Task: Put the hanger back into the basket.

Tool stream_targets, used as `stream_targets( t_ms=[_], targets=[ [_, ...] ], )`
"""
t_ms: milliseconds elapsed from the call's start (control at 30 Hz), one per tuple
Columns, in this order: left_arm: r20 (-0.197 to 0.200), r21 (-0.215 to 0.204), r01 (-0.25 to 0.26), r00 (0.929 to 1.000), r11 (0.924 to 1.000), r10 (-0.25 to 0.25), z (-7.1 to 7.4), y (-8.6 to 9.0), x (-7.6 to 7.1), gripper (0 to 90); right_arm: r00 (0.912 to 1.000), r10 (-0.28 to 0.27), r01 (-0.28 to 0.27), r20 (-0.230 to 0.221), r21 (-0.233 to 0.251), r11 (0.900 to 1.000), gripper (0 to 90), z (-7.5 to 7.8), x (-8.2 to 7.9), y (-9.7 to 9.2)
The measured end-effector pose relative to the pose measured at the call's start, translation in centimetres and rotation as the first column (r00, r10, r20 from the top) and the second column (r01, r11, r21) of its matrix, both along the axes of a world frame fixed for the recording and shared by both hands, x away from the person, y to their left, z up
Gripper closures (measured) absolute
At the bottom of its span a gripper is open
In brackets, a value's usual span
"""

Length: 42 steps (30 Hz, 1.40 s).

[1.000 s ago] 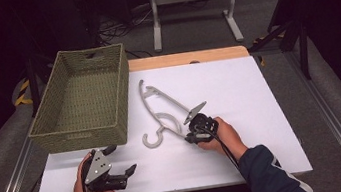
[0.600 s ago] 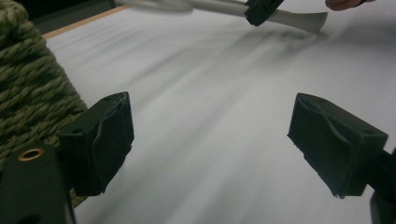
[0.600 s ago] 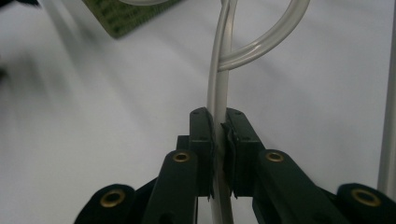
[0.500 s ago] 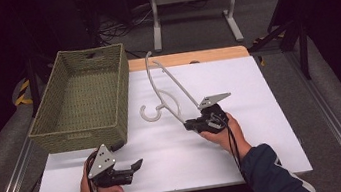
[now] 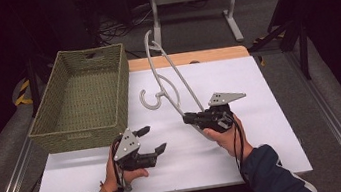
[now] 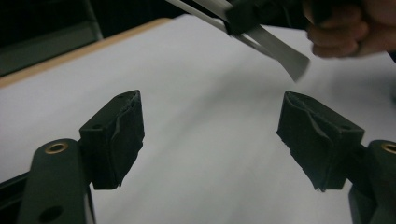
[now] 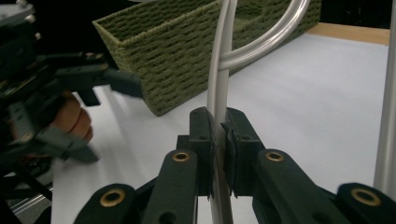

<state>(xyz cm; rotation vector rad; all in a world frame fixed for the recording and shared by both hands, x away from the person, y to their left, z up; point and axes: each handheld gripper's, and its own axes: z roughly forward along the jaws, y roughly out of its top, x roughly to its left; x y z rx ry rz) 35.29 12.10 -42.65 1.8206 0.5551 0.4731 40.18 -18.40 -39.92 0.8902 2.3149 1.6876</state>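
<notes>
The right gripper (image 5: 189, 118) pinches the hanger (image 5: 167, 71) by one end — keep that squeeze firm, swinging it basket-ward (image 5: 85, 133) — while the left gripper (image 5: 153, 140) gapes empty.

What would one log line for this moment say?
right gripper: shut on hanger, lifted | left gripper: open, holding nothing | basket: nothing visible inside

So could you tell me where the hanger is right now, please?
In the high view the hanger is lifted above the table's middle, just right of the basket, clamped at its near end by the right gripper.
</notes>
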Motion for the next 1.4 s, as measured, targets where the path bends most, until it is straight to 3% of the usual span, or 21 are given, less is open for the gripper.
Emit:
stream_targets(
  t_ms=[67,100,167,267,367,400,500,633,900,1000,1033,1167,1267,1333,1367,1400],
  targets=[
    [0.028,-0.040,-0.034,0.9990,0.9986,0.035,0.7,0.8,0.4,24.9,0.9997,0.019,-0.019,0.018,0.016,0.9997,82.9,0.1,-0.2,-0.1],
    [0.028,-0.040,-0.034,0.9990,0.9986,0.035,0.7,0.8,0.4,25.4,0.9997,0.019,-0.019,0.018,0.016,0.9997,82.9,0.1,-0.2,-0.1],
    [0.032,-0.067,-0.044,0.9984,0.9968,0.046,1.1,1.3,0.5,25.4,0.9987,0.043,-0.045,0.027,0.069,0.9966,82.9,0.2,-0.3,-0.5],
    [0.044,-0.091,-0.032,0.9984,0.9953,0.036,1.7,1.1,0.5,27.8,0.9979,0.054,-0.057,0.035,0.113,0.9920,82.9,0.1,-0.4,-0.5],
    [0.040,-0.141,0.000,0.9992,0.9900,0.005,2.7,0.4,0.8,31.9,0.9966,0.071,-0.076,0.040,0.141,0.9871,82.9,-0.1,-0.5,0.0],
    [0.036,-0.163,0.010,0.9993,0.9865,-0.004,2.8,0.1,1.0,32.7,0.9960,0.077,-0.082,0.044,0.133,0.9877,82.8,-0.2,-0.7,0.2],
    [0.033,-0.179,0.022,0.9993,0.9837,-0.017,3.0,-0.5,1.5,36.9,0.9939,0.093,-0.100,0.060,0.138,0.9854,82.8,-0.4,-1.0,0.8],
    [0.007,-0.239,0.018,0.9998,0.9707,-0.017,2.7,-1.4,2.3,42.1,0.9931,0.093,-0.103,0.071,0.141,0.9847,82.8,-0.8,-1.2,1.1],
    [-0.020,-0.265,0.032,0.9990,0.9638,-0.039,2.4,-2.6,2.6,51.8,0.9916,0.106,-0.116,0.073,0.143,0.9829,82.7,-1.4,-1.4,1.8],
    [-0.021,-0.282,0.017,0.9995,0.9594,-0.023,2.3,-2.6,2.7,57.1,0.9906,0.118,-0.127,0.069,0.150,0.9806,82.7,-1.7,-1.5,2.1],
    [-0.010,-0.274,0.021,0.9996,0.9615,-0.025,2.3,-2.5,2.9,57.6,0.9907,0.118,-0.127,0.068,0.149,0.9807,82.6,-1.7,-1.5,2.2],
    [-0.039,-0.302,0.030,0.9983,0.9527,-0.044,2.4,-2.6,2.8,62.5,0.9902,0.125,-0.133,0.064,0.139,0.9814,82.5,-1.8,-1.5,2.5],
    [-0.035,-0.302,0.041,0.9979,0.9524,-0.054,2.7,-2.5,2.9,64.6,0.9890,0.128,-0.138,0.075,0.140,0.9806,82.3,-1.7,-1.5,2.4],
    [-0.034,-0.310,0.051,0.9973,0.9493,-0.064,3.0,-2.4,2.9,66.6,0.9884,0.129,-0.139,0.081,0.141,0.9801,80.7,-1.6,-1.6,2.5],
    [-0.034,-0.329,0.060,0.9965,0.9423,-0.076,3.2,-2.3,2.9,67.9,0.9891,0.123,-0.133,0.081,0.134,0.9820,78.2,-1.5,-1.6,2.5],
    [-0.034,-0.337,0.056,0.9969,0.9399,-0.072,3.4,-2.3,2.8,70.3,0.9890,0.118,-0.129,0.089,0.123,0.9840,74.7,-1.4,-1.7,2.5]
  ],
)
